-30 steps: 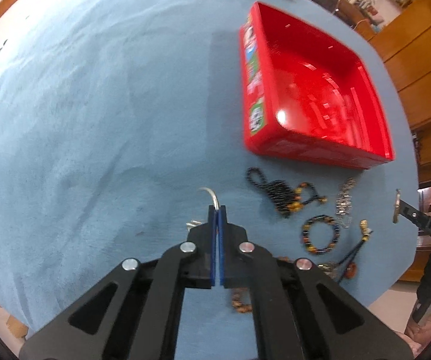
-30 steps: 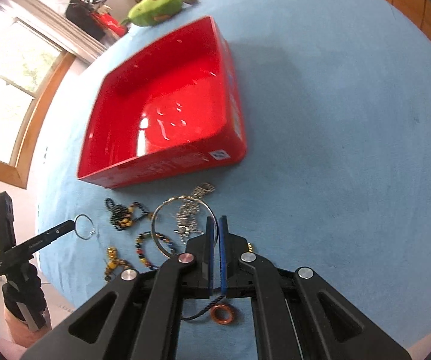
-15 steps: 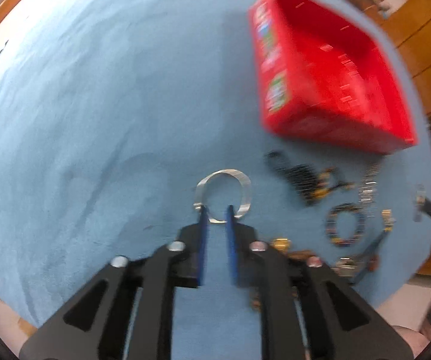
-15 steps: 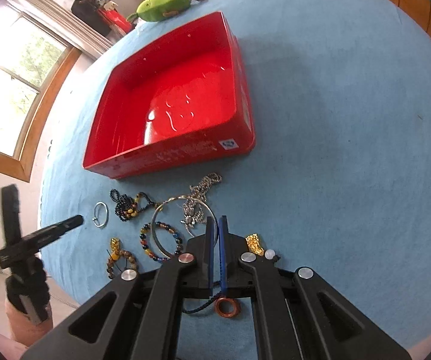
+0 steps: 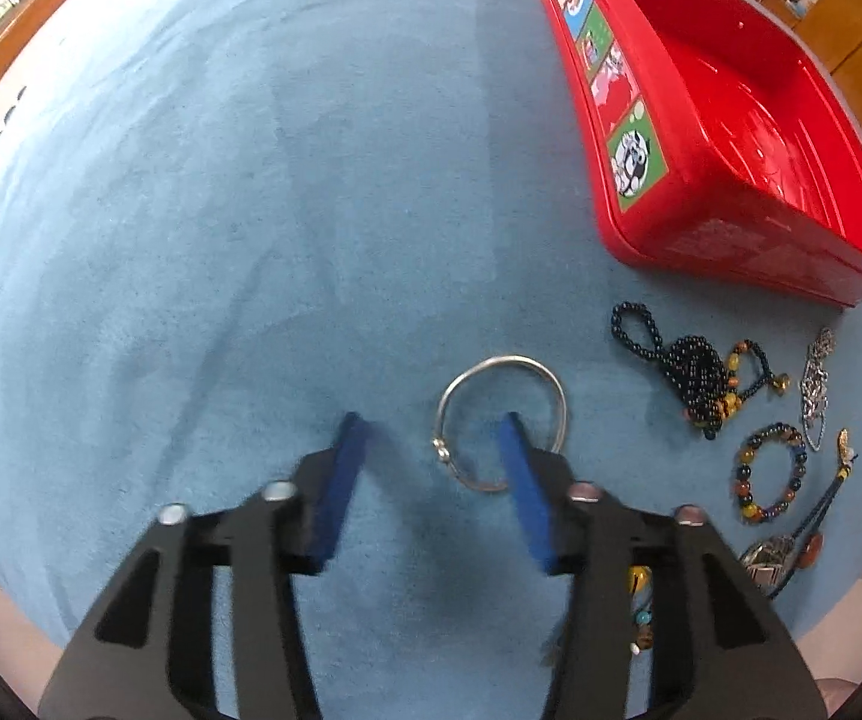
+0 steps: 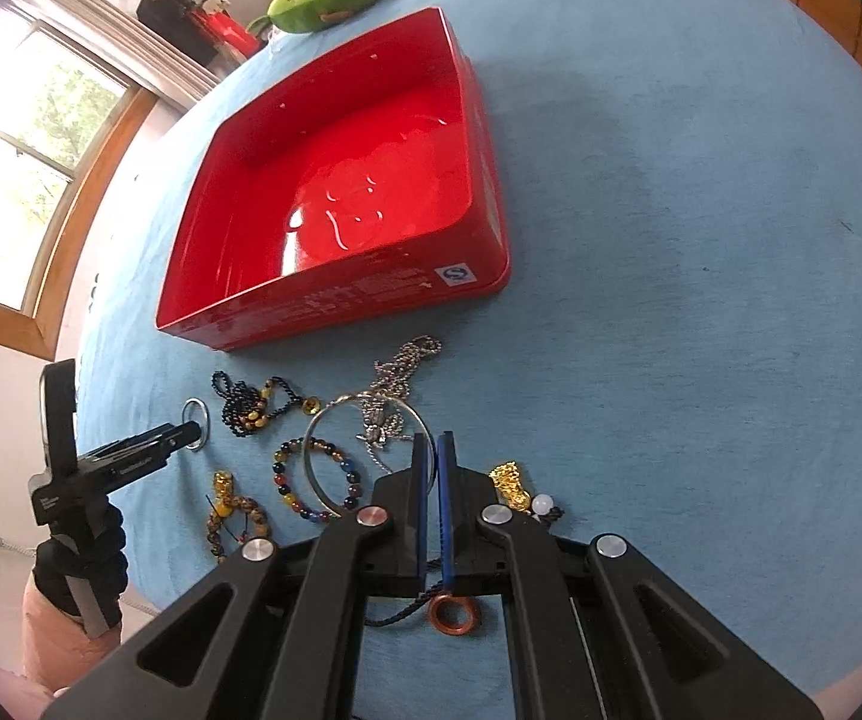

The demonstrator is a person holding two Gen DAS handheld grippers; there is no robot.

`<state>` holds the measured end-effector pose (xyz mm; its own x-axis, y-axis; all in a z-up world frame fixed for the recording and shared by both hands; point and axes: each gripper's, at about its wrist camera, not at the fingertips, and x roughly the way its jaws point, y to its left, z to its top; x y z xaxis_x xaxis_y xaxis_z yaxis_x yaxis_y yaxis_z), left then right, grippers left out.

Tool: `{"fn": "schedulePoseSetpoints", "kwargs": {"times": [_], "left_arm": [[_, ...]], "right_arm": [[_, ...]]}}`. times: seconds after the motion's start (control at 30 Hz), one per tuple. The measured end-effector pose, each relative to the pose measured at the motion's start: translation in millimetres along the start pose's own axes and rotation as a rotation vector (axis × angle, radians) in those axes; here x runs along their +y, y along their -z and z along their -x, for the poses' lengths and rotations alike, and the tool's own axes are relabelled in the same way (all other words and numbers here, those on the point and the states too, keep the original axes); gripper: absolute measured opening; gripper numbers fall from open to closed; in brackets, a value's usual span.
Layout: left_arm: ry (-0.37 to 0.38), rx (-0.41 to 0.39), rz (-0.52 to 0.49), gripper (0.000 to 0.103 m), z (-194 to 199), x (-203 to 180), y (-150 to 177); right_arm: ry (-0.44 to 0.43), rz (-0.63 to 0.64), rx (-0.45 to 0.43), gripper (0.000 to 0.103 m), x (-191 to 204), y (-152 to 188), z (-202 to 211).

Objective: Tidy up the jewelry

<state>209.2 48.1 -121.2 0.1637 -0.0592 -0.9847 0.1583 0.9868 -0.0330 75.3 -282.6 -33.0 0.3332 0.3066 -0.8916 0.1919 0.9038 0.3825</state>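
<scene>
Your left gripper (image 5: 431,450) has just been opening, and the silver ring (image 5: 500,420) lies free on the table (image 5: 251,210) around its right pad. Your right gripper (image 6: 431,456) is clamped on a large hoop (image 6: 335,456). The red tray (image 6: 341,192) sits at 12 o'clock from the hoop.

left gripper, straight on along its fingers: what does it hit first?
Likely the blue cloth. The left gripper points down at it, open, jaws having just been opening. The silver bangle lies flat with one finger over its ring, so that finger may touch the bangle first; depth is unclear.
</scene>
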Motion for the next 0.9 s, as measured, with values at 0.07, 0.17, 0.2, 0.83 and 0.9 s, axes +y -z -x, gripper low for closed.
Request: {"fn": "schedulePoseSetpoints", "kwargs": {"times": [0.07, 0.17, 0.2, 0.83, 0.9], "left_arm": [[0.022, 0.003, 0.019, 0.004, 0.4, 2.2, -2.0], [0.032, -0.004, 0.030, 0.004, 2.4, 1.8, -1.7], [0.048, -0.005, 0.039, 0.004, 2.7, 3.0, -1.4], [0.217, -0.223, -0.047, 0.004, 112.9, -36.6, -34.7], [0.211, -0.242, -0.083, 0.004, 111.6, -50.7, -50.1]], "right_arm": [[-0.001, -0.003, -0.001, 0.003, -0.3, -0.5, -0.4], [-0.002, -0.007, -0.002, 0.003, -1.0, -1.2, 0.2], [-0.003, -0.006, -0.003, 0.003, -1.0, -1.4, 1.0], [0.010, 0.098, -0.083, 0.003, 27.6, -49.9, 20.9], [0.029, 0.120, -0.090, 0.003, 35.4, -67.9, 16.1]]}}
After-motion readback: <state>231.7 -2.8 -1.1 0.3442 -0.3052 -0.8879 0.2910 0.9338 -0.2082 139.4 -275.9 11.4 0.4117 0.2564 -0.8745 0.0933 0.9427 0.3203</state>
